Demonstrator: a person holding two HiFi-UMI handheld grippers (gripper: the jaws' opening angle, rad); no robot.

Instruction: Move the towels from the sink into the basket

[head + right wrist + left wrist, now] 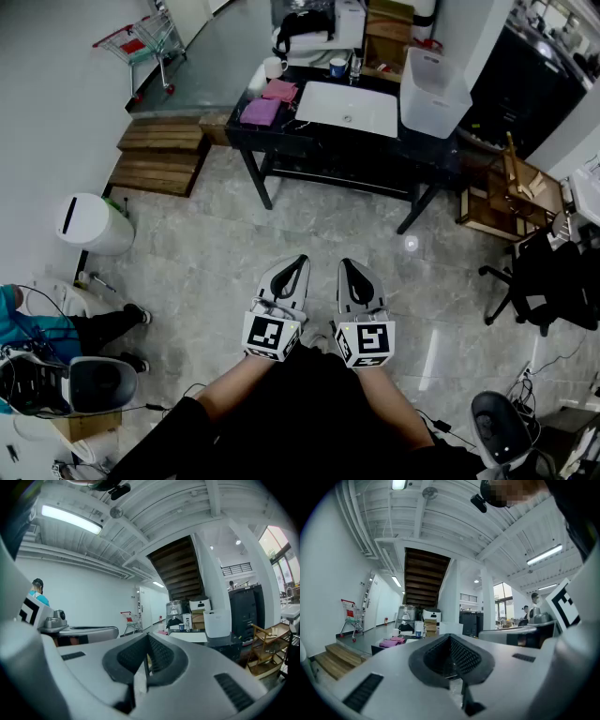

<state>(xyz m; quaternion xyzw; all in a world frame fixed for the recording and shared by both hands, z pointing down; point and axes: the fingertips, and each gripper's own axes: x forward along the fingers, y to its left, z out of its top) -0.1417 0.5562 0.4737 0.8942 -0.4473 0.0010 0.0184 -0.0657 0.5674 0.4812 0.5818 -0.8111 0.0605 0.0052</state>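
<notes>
**Floor** [309, 234]: one, pale stone tile. A wide bare stretch lies between the grippers and the table.

**Table** [309, 139]: one, black, at the far side. Wooden steps [159, 155] stand off its left end and a wooden chair [511, 192] off its right.

**Basket** [441, 103]: one, white, upright on the table's right end, just beside the sink.

**Sink** [370, 120]: one, white, rectangular, set in the table top. No cloth shows in the basin.

**Towels**: two, both folded flat on the table, left of the sink. The purple towel [261, 112] lies nearer, the pink towel [279, 90] farther, and their edges touch.

**Grippers**: two, side by side, near and well apart from the table.
- Left gripper [298, 260]: jaws together, nothing between them [451, 639].
- Right gripper [349, 262]: jaws together, nothing held [146, 641].
</notes>
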